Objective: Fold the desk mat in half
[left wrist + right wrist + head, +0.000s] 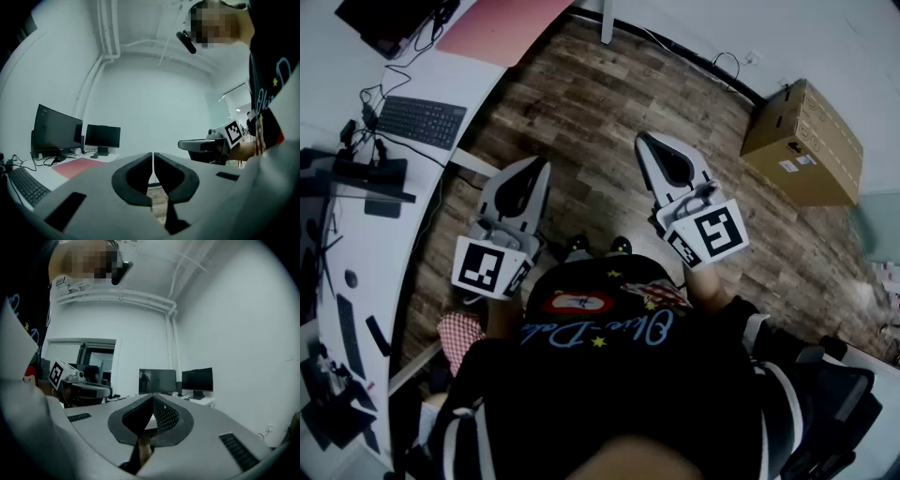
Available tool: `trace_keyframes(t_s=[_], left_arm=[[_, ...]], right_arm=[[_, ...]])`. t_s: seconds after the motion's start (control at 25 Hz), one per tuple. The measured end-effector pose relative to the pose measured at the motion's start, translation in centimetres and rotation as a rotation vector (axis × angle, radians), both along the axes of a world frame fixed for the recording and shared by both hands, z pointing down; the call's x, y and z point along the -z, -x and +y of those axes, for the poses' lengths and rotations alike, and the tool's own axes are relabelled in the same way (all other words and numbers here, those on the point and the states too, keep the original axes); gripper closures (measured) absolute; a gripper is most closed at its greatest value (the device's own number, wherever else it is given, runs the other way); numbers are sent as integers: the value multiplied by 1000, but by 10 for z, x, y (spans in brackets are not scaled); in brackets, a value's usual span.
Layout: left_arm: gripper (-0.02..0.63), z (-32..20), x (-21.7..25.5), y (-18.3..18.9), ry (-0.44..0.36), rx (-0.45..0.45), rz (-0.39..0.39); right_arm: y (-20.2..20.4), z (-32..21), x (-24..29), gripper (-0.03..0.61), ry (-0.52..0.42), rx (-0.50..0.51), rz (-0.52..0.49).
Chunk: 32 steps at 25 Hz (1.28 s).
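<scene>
Both grippers hang over the wood floor beside the desk, touching nothing. Your left gripper is the nearer one to the desk, and your right gripper sits farther out. Each has its jaws pressed together with nothing between them. The pink desk mat lies on the desk past the keyboard. Its far part is cut off at the frame edge, so you cannot judge whether it is folded.
</scene>
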<state>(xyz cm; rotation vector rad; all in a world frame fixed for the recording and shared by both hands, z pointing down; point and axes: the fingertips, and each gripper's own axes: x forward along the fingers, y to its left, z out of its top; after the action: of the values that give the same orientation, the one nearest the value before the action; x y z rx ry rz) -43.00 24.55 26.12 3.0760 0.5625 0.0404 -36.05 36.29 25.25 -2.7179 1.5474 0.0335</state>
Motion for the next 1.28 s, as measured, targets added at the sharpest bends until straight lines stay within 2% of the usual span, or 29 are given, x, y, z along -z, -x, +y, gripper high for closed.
trace_keyframes(t_s=[0.44, 0.76, 0.88, 1.12, 1.28], left_arm=[[603, 1, -2, 0, 0, 16, -9], [603, 9, -2, -2, -15, 19, -14], [603, 12, -5, -4, -11, 32, -39], [600, 22, -6, -10, -42, 95, -47], [545, 35, -13, -13, -42, 112, -72]], right_arm=[[-4, 6, -2, 579, -12, -11, -7], [-12, 19, -2, 577, 8, -36, 27], [-17, 27, -3, 574, 13, -39, 23], [-23, 43, -6, 524, 14, -19, 29], [-27, 57, -12, 514, 16, -6, 27]])
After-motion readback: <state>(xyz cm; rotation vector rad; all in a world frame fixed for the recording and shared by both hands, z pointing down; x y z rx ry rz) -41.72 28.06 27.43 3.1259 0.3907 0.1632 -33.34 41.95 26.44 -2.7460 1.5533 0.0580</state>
